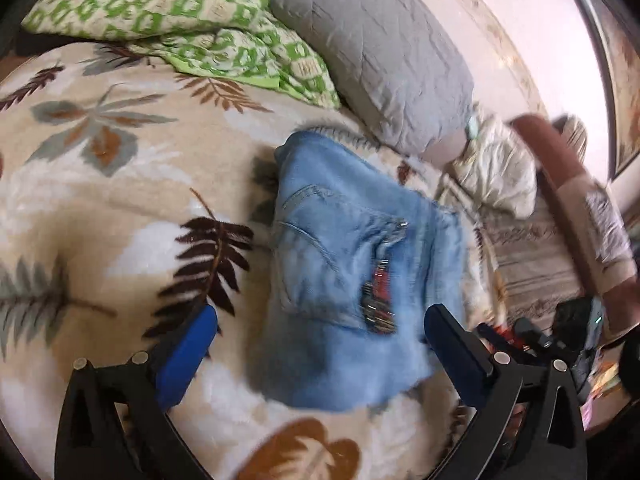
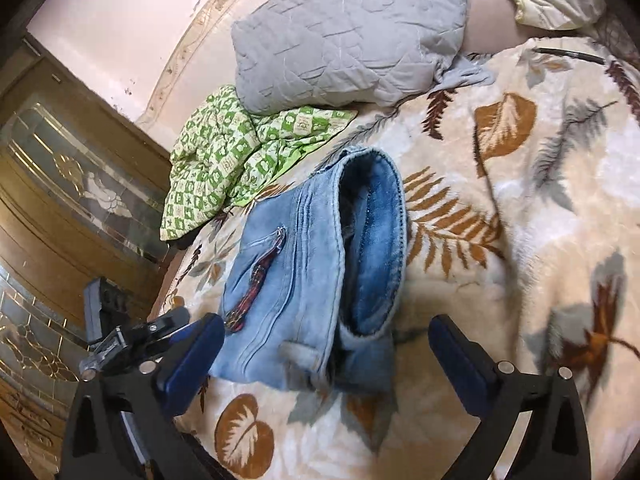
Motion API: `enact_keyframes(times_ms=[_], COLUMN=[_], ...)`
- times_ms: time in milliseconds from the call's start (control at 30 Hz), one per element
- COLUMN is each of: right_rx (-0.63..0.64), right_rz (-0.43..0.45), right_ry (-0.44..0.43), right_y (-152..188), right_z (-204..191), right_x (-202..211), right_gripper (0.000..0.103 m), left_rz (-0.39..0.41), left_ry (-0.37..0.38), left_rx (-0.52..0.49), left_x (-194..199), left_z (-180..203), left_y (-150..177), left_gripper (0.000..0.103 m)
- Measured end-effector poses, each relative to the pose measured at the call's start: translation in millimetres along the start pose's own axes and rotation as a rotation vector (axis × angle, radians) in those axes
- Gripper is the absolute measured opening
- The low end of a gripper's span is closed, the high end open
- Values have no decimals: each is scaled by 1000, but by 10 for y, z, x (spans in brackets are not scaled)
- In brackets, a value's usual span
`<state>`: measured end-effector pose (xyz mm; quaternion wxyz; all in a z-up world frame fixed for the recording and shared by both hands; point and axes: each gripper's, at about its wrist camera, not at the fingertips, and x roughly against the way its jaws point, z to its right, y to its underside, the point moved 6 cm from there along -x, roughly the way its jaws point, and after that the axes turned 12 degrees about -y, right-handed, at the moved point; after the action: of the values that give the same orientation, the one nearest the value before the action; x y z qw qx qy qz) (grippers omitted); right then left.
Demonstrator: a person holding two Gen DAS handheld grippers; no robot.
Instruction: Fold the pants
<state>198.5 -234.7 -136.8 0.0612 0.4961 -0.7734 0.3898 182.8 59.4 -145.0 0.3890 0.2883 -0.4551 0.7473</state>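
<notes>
The light blue denim pants [image 1: 352, 264] lie folded into a compact bundle on the leaf-patterned blanket [image 1: 120, 208]. A red plaid patch shows on the top layer. In the right wrist view the pants [image 2: 296, 280] show their waistband opening and darker inside. My left gripper [image 1: 320, 344] is open and empty, hovering just above the near edge of the pants. My right gripper [image 2: 326, 354] is open and empty, above the bundle's near end. The other gripper [image 2: 120, 340] shows at the left of the right wrist view.
A grey quilted pillow [image 1: 372, 48] and a green checked quilt [image 1: 168, 12] lie at the far side of the bed. A crumpled cream cloth [image 1: 496, 168] lies by the bed edge. A wooden door with glass panels [image 2: 60, 200] stands beyond the bed.
</notes>
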Motion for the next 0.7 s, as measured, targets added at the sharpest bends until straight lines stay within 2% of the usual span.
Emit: enact_keyframes(times_ms=[100,200,300,333,500,533,600,633,700], right_rx=[-3,44,133,152,237,240,240,238,237], right_rz=[42,72,117,131,158,159,149,141,135], right_ry=[12,76,216,252,399,420,443,454,477], right_y=[35,48,28,23,143,218,358,449,591], right_z=[-80,-234,-463,-535,-866,-900,-934,-944,-950], right_x=[192,389,665,728,926,939,928,914,896], right_gripper=[103,103,103,103,103,103,103,103,103], left_rz=[70,216,362,383,418,431,449,450,444], left_ry=[-9,-116,-241,-258,-299,-334,-456,-488,-504], left_rx=[9,-56,-158,-176,-222,-232,-270,-287,-307], left_x=[245,609,958,1019,1161,1182,1187,1187,1188], left_z=[102,222,429,477,641,643,669,686,693], left_y=[46,60,138,168,405,473,613,674,776], left_gripper=[103,103,103,103,103,103,103,103,103])
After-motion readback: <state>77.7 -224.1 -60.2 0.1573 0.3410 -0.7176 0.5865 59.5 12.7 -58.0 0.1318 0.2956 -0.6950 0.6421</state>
